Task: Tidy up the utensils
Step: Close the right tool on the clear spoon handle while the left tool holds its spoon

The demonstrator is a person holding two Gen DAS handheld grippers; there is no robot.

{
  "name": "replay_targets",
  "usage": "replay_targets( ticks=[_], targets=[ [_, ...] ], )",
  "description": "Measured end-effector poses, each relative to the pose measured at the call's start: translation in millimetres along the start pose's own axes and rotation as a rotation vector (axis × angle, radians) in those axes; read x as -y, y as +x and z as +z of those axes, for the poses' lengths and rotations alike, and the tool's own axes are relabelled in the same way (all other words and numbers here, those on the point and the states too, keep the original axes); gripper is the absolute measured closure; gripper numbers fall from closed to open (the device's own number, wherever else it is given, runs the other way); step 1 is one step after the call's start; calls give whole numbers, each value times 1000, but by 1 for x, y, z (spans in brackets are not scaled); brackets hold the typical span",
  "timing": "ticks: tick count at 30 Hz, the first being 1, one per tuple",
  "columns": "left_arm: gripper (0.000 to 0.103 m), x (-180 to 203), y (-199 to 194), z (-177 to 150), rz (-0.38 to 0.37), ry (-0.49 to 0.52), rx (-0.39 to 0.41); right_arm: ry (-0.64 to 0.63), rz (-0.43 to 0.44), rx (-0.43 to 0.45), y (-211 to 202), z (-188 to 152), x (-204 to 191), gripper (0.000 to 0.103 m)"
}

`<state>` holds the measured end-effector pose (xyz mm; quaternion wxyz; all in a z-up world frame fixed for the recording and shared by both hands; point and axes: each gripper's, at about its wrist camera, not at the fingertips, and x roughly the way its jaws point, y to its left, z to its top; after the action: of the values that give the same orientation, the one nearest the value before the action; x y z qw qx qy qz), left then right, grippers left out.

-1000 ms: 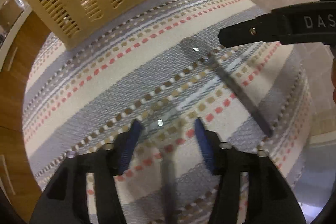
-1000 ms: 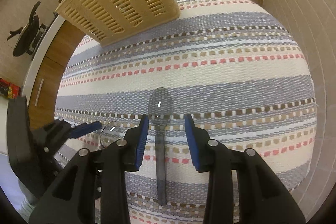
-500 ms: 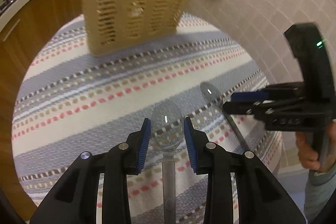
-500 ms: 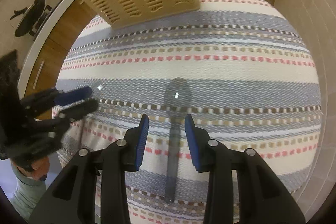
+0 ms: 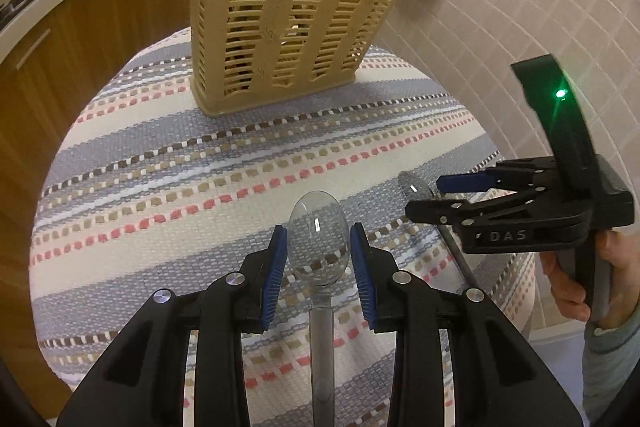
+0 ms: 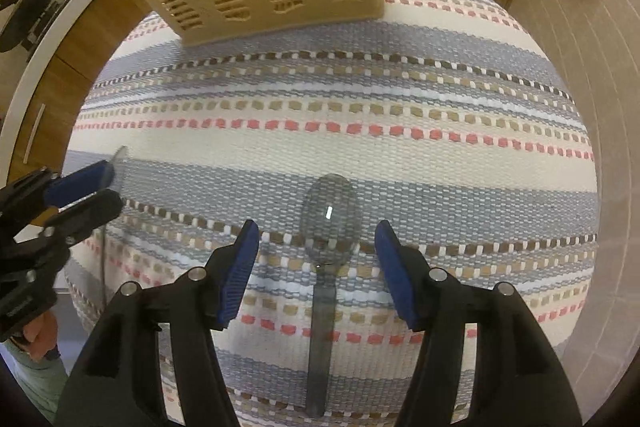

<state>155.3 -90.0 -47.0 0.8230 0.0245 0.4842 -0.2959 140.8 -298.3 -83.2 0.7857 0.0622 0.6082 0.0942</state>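
Left claw (image 5: 319,247) clamped on a spoon (image 5: 318,239), right claw (image 6: 316,259) wide (second spoon (image 6: 330,223) below, near cloth (image 6: 320,107) edge).

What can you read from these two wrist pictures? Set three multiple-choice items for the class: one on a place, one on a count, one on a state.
1. Where does the slotted basket stand?
A. on the striped cloth
B. in a sink
C. on the floor

2. How many clear spoons show outside the basket?
A. one
B. two
C. four

3. How is the right tool?
A. shut on the basket rim
B. shut on a spoon
C. open over a spoon

Key:
1 A: the basket's base rests on the cloth.
2 B: the held spoon is in the left tool, and the lying spoon is on the cloth.
3 C: its fingers stand wide apart on either side of the lying spoon, touching nothing.
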Motion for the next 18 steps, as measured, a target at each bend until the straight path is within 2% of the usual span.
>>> replay_targets(
  ticks=[5,9,12,14,18],
  targets=[
    [73,-3,-4,0,-3,-8,12,-26,-44,-13,11,9,-11,46],
    [73,-3,-3,-1,4,-16,16,-73,-117,-34,19,14,-27,48],
    [73,-3,-5,0,-3,-22,28,-69,-108,-37,23,15,-29,49],
    [73,-3,-5,1,-4,-24,30,-57,-106,-35,20,13,-28,56],
    [72,-3,-5,2,-6,-24,29,-49,-90,-50,18,13,-24,56]
  ],
)
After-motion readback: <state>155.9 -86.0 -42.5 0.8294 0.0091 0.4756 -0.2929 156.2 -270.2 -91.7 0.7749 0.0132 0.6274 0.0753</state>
